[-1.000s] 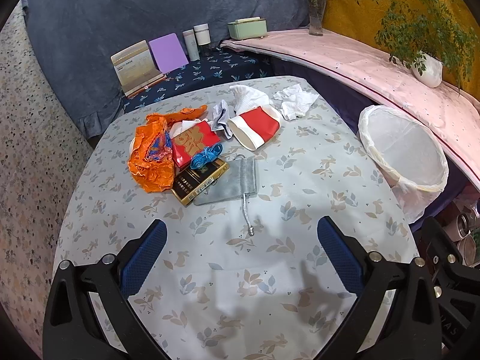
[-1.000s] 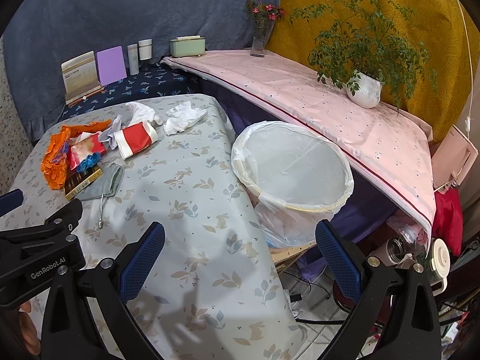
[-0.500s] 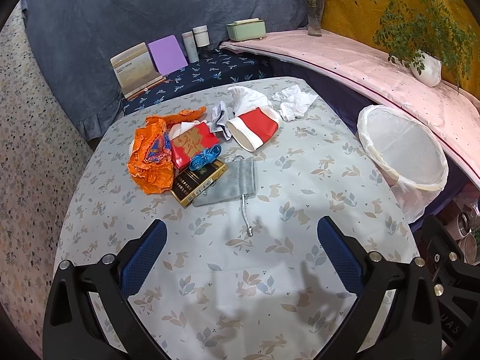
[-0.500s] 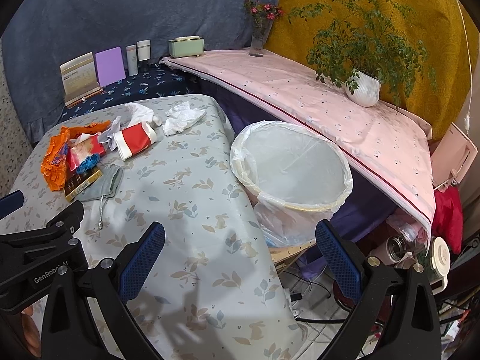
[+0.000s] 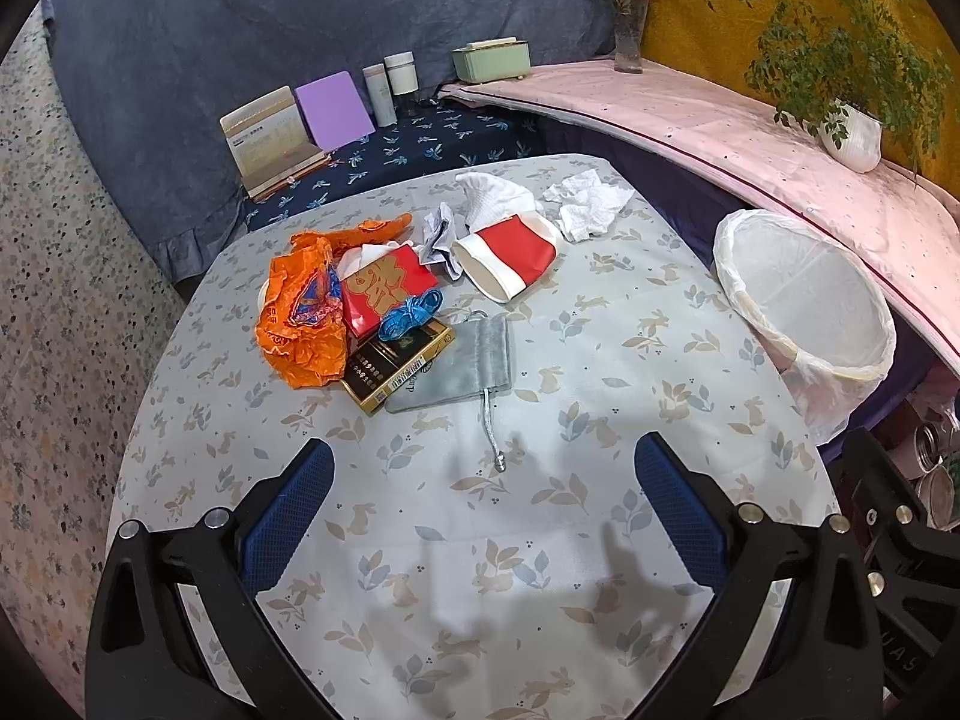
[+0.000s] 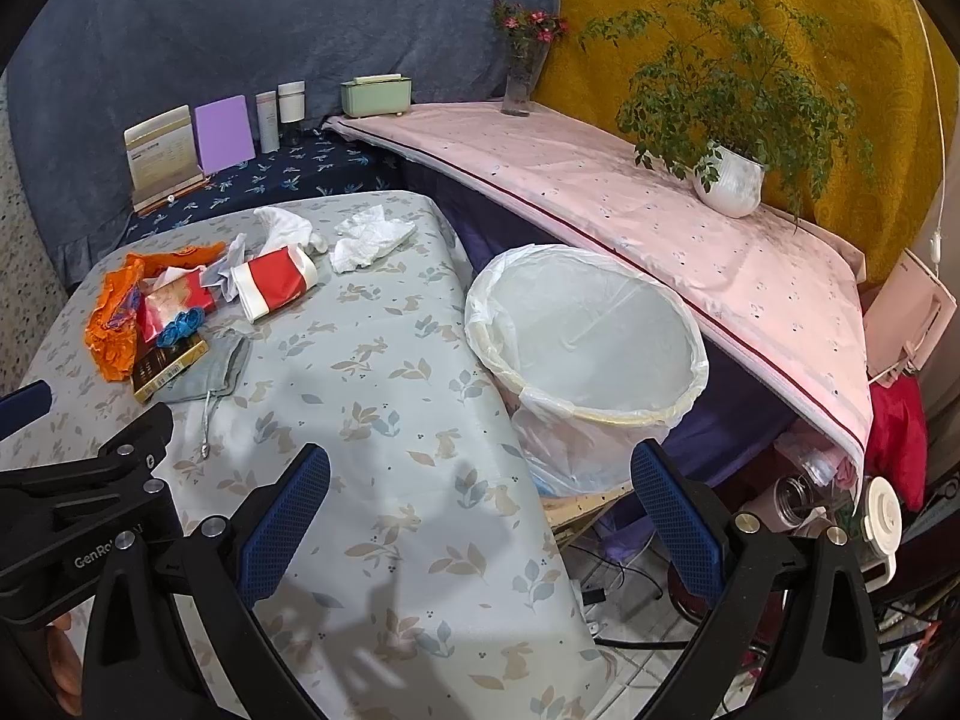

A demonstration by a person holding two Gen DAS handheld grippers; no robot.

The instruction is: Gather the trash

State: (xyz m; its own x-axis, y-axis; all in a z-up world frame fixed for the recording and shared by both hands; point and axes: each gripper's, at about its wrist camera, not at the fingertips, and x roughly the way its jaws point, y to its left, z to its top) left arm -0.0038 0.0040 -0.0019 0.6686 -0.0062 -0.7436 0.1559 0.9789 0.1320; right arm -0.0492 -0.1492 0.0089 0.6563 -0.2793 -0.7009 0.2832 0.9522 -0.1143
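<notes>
1. The bin [image 6: 585, 354], lined with a white bag, stands just beside the table's [image 5: 600, 360] right edge; nothing shows inside it.
2. The trash [image 5: 384, 306] lies heaped on the table's far left: orange wrapper, red packet, cup, tissues.
3. The left gripper [image 5: 480, 498] has its jaws wide apart, holding nothing.
4. The right gripper [image 6: 480, 504] is likewise spread and bare.

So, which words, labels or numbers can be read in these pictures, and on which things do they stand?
"GenRo", rest cut off: on the left claw's black body, right wrist view.
"UAS", partial: on the black body at the left wrist view's right edge.
A large gold character: on the red packet, not clear enough to name.
Print and barcode on the black box: too small.
Print on the card stand: blurred.
</notes>
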